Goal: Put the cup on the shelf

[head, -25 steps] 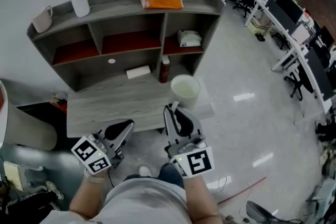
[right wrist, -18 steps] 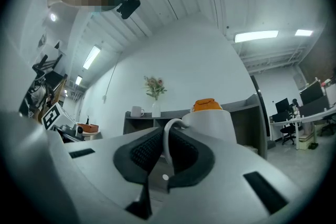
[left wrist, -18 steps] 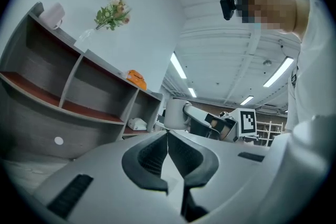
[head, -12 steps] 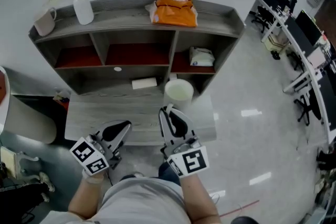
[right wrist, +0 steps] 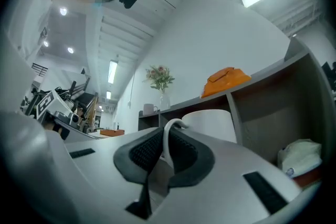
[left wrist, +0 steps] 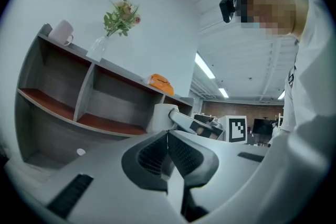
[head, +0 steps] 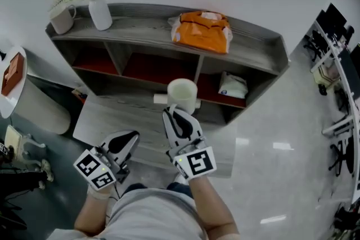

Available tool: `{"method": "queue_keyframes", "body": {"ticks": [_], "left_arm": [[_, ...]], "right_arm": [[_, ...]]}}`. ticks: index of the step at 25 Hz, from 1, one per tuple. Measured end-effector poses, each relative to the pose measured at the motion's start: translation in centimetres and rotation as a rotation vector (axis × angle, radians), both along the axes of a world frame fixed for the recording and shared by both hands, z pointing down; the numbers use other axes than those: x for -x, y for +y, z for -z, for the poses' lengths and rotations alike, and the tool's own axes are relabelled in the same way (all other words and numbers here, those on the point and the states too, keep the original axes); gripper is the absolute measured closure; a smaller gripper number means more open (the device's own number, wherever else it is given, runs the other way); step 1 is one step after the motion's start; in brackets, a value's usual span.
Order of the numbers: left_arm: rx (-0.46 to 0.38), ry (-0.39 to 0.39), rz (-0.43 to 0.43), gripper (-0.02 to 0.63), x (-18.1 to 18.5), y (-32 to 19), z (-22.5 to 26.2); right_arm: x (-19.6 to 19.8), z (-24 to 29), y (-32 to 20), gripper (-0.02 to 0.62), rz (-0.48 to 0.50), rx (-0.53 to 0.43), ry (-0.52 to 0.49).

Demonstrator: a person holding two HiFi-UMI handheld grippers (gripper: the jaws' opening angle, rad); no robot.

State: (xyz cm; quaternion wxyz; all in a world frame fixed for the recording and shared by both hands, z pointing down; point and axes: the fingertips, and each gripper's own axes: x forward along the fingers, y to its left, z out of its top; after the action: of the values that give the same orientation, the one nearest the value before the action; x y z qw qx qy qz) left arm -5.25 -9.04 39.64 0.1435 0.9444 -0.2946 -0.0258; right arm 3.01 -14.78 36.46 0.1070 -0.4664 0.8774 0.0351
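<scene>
Cup [head: 181,93]: being lifted off the worktop's [head: 107,121] right end and closing on the shelf [head: 140,25], now hanging before a lower compartment, not yet set down. Pinching its thin loop handle [right wrist: 167,136] between the right tool's [head: 175,115] ribbed black pads [right wrist: 142,153]. Holding the left tool [head: 126,140] pressed together, empty. Looking smooth, white and cylindrical against grey wood-grain boards and red-brown compartment floors.

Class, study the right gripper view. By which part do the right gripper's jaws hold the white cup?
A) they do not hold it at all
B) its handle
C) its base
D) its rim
B: the right gripper has its jaws closed on the thin looped handle of the white cup, and the cup's body stands beyond the jaws.
</scene>
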Motion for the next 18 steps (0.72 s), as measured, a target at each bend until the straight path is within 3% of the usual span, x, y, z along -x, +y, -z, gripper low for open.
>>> {"method": "queue_keyframes", "body": {"ticks": [8,18], "left_arm": [[0.036,-0.04,0.179,0.589,0.6,-0.1,-0.9],[0.063,-0.072,0.227,0.589,2.2,-1.7,-1.4]], "right_arm": [[0.3,-0.7,-5.7,0.557,0.115,-0.009,0.0],[0.0,-3.7,-11.6,0.557,0.08,0.039,0.009]]}}
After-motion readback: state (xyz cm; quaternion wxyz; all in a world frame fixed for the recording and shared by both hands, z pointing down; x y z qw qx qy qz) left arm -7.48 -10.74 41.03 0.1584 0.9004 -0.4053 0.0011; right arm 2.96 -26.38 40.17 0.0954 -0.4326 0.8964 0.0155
